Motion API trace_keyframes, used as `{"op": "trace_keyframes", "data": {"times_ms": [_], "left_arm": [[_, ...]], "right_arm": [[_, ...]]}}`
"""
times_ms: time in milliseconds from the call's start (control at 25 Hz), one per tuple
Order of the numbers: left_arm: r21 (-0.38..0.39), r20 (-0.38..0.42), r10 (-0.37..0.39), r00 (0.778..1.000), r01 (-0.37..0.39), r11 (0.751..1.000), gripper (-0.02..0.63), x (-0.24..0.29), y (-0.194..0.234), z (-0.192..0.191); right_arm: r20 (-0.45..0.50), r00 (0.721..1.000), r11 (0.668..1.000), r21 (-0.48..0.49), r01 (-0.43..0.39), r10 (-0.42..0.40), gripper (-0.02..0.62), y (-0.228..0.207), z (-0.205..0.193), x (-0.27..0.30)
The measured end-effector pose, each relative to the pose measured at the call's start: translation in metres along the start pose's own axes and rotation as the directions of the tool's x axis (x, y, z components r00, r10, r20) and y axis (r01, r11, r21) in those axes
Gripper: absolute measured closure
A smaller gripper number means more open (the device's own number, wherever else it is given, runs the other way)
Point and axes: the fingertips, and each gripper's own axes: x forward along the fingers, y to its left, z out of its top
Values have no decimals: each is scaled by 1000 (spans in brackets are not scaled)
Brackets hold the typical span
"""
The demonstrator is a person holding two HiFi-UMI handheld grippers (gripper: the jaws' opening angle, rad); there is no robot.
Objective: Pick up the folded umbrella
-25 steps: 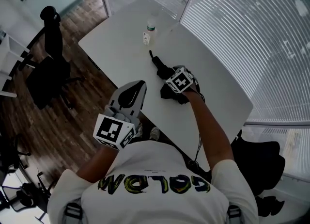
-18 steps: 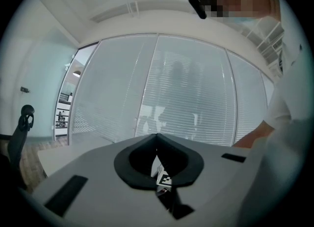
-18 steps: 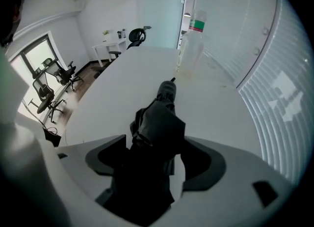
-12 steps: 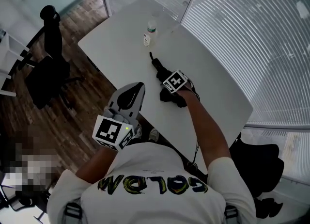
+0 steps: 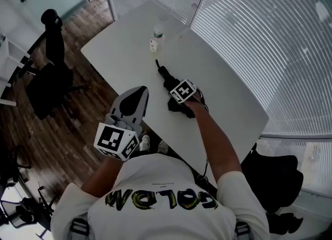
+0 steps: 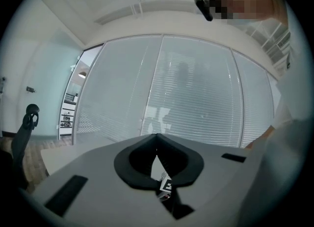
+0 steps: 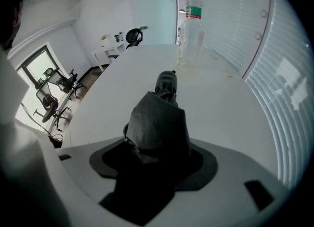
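Observation:
The folded black umbrella (image 5: 164, 73) lies on the white table (image 5: 228, 98), its handle pointing to the far side. My right gripper (image 5: 179, 102) points steeply down over its bunched fabric. In the right gripper view the umbrella (image 7: 159, 120) fills the gap of the right gripper (image 7: 157, 147); the jaws are closing and the dark pads lie against the fabric on both sides. My left gripper (image 5: 138, 90) hovers level off the table's near-left edge, away from the umbrella. In its own view the left gripper (image 6: 157, 136) has its tips together, nothing between them.
A clear plastic bottle (image 5: 155, 37) with a green cap stands beyond the umbrella's handle, also the bottle (image 7: 191, 32) ahead in the right gripper view. Window blinds (image 5: 270, 36) run along the table's far side. A black office chair (image 5: 49, 75) stands on the wood floor at left.
My right gripper has sunk onto the umbrella's fabric, which now sits between its jaws. The left gripper has stayed where it was.

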Motion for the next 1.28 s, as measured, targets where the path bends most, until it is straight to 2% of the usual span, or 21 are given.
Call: {"op": "trace_keyframes", "data": {"times_ms": [360,640,960,1120,1280], "left_arm": [[12,30,5,1000,-5,1000,595,-1,-6,13],[19,30,7,1000,-8,1000,595,1,-6,15],[11,25,14,1000,-14,1000,595,0,-9,9],[13,25,17,1000,-17,1000,595,-1,-8,10],[12,27,17,999,-18,1000,595,-3,-9,10]], "right_arm": [[92,996,997,71,2,-9,334,-4,-5,-26],[212,977,994,106,7,-29,334,-8,11,-56],[381,923,992,124,-4,-44,334,-1,30,-99],[477,878,991,129,-18,-46,333,8,43,-123],[550,832,993,116,3,-67,333,21,50,-147]]}}
